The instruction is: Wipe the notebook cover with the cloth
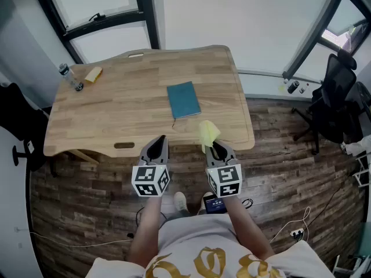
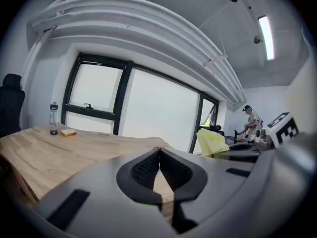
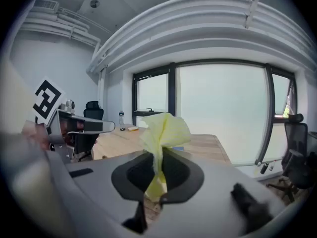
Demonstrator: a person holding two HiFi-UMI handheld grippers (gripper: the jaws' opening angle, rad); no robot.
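Observation:
A teal notebook (image 1: 183,99) lies closed on the wooden table (image 1: 116,114), right of the middle; a blue sliver of the notebook (image 3: 179,148) shows behind the cloth in the right gripper view. My right gripper (image 1: 215,146) is shut on a yellow cloth (image 1: 208,133), which stands up bunched from the jaws just over the table's near edge; the cloth (image 3: 164,130) fills the middle of the right gripper view and the cloth (image 2: 213,143) shows at the right of the left gripper view. My left gripper (image 1: 157,146) is shut and empty, level with the right one, at the near edge.
At the table's far left corner stand a water bottle (image 1: 70,77) and a yellow sponge (image 1: 93,73). A black office chair (image 1: 339,100) stands on the floor at the right. Another person (image 2: 252,123) stands far off in the room. Cables lie on the wood floor (image 1: 104,213).

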